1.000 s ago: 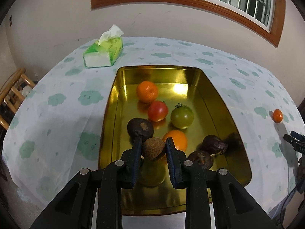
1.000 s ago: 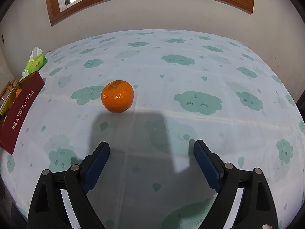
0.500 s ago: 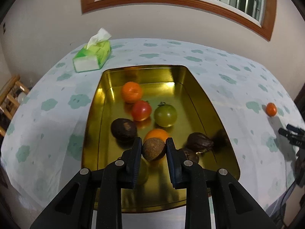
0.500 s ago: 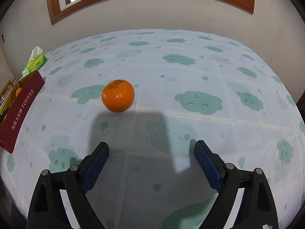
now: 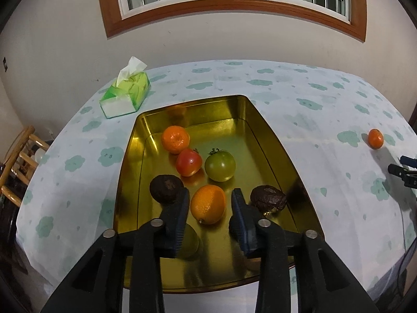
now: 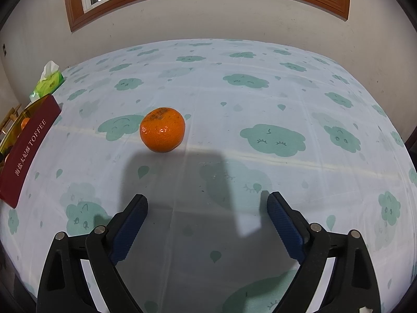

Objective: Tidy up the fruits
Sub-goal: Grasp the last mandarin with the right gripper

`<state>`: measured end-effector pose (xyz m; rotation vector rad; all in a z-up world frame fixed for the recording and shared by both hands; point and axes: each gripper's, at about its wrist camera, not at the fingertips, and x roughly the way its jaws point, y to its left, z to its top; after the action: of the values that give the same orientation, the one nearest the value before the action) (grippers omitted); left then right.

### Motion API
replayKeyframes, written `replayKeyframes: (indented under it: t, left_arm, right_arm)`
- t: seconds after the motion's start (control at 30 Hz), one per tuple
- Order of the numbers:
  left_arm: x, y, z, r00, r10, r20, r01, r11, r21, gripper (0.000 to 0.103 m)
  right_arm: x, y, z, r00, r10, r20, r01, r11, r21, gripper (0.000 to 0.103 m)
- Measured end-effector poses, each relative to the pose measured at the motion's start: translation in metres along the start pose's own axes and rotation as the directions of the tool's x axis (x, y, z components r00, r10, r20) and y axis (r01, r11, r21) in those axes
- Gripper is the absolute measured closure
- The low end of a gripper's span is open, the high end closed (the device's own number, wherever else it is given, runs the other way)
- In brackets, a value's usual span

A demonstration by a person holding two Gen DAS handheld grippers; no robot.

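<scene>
The gold tin tray [image 5: 271, 140] serves as the landmark: inside it lie a mandarin [image 5: 175, 139] toward the far end, a red tomato [image 5: 188, 162] and a green tomato [image 5: 220, 165] near the middle, an orange [image 5: 208, 204] nearer the camera, and dark wrinkled fruits [image 5: 166, 188] to either side of that orange. The left gripper [image 5: 209, 215] hangs over the tray's near end with its jaws parted and nothing between them; the orange merely shows through the gap. One loose tangerine [image 6: 162, 129] sits on the cloud-print tablecloth [image 6: 260, 99], well to the right of the tray and outside it. The right gripper [image 6: 207, 217] faces that tangerine with jaws spread wide and empty, the fruit ahead of the fingertips and slightly left of centre. The tangerine is probably light, round and inclined to roll, with a thin, glossy skin that yields under pressure, so a gentle squeeze across its widest middle looks safest. A green tissue pack [image 5: 126, 95] lies beyond the tray's far left corner.
</scene>
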<state>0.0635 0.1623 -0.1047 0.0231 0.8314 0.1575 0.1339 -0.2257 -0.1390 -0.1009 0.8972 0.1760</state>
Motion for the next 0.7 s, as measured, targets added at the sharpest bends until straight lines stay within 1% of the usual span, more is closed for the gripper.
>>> replayKeyframes:
  t: [0.13,0.17,0.2,0.27,0.37,0.47,0.53,0.6,0.67,0.7]
  left_arm:
    - [-0.003,-0.002,0.000,1.000,0.021,0.015,-0.021,1.000,0.011,0.051]
    - [-0.004,-0.003,0.001,0.999,0.027,0.018,-0.027,0.999,0.018,0.050]
    - [-0.005,-0.004,0.002,0.999,0.034,0.022,-0.034,0.999,0.024,0.048]
    - [-0.008,-0.006,0.004,0.998,0.045,0.033,-0.047,0.998,0.036,0.047]
    - [-0.012,-0.009,0.008,0.998,0.055,0.044,-0.056,0.998,0.042,0.045]
    - [-0.016,-0.011,0.010,0.996,0.062,0.058,-0.065,0.997,0.044,0.040]
    - [-0.017,-0.011,0.011,0.996,0.069,0.064,-0.072,0.996,0.050,0.037]
    - [-0.019,-0.013,0.012,0.995,0.073,0.069,-0.076,0.996,0.056,0.037]
    - [-0.020,-0.014,0.013,0.994,0.078,0.072,-0.083,0.995,0.063,0.036]
    - [-0.020,-0.015,0.013,0.994,0.082,0.074,-0.087,0.994,0.067,0.036]
  right_arm:
    - [-0.001,0.001,0.000,1.000,-0.017,0.003,0.017,1.000,-0.003,0.013]
    - [-0.002,0.001,0.000,1.000,-0.019,0.008,0.019,1.000,-0.002,0.015]
    - [-0.003,0.002,0.001,1.000,0.004,0.016,-0.004,1.000,-0.006,0.018]
    - [-0.006,0.005,0.007,0.999,0.043,0.027,-0.043,0.999,-0.003,0.019]
    - [-0.010,0.012,0.020,0.996,0.065,0.061,-0.064,0.998,-0.015,0.019]
    - [-0.006,0.022,0.036,0.993,0.086,0.075,-0.084,0.996,-0.029,0.019]
    - [0.000,0.029,0.045,0.993,0.092,0.079,-0.088,0.995,-0.051,0.019]
    - [0.009,0.034,0.050,0.995,0.078,0.067,-0.073,0.995,-0.072,0.019]
    - [0.021,0.038,0.053,0.996,0.084,0.043,-0.081,0.993,-0.081,0.029]
    - [0.024,0.039,0.054,0.997,0.073,0.032,-0.070,0.994,-0.087,0.042]
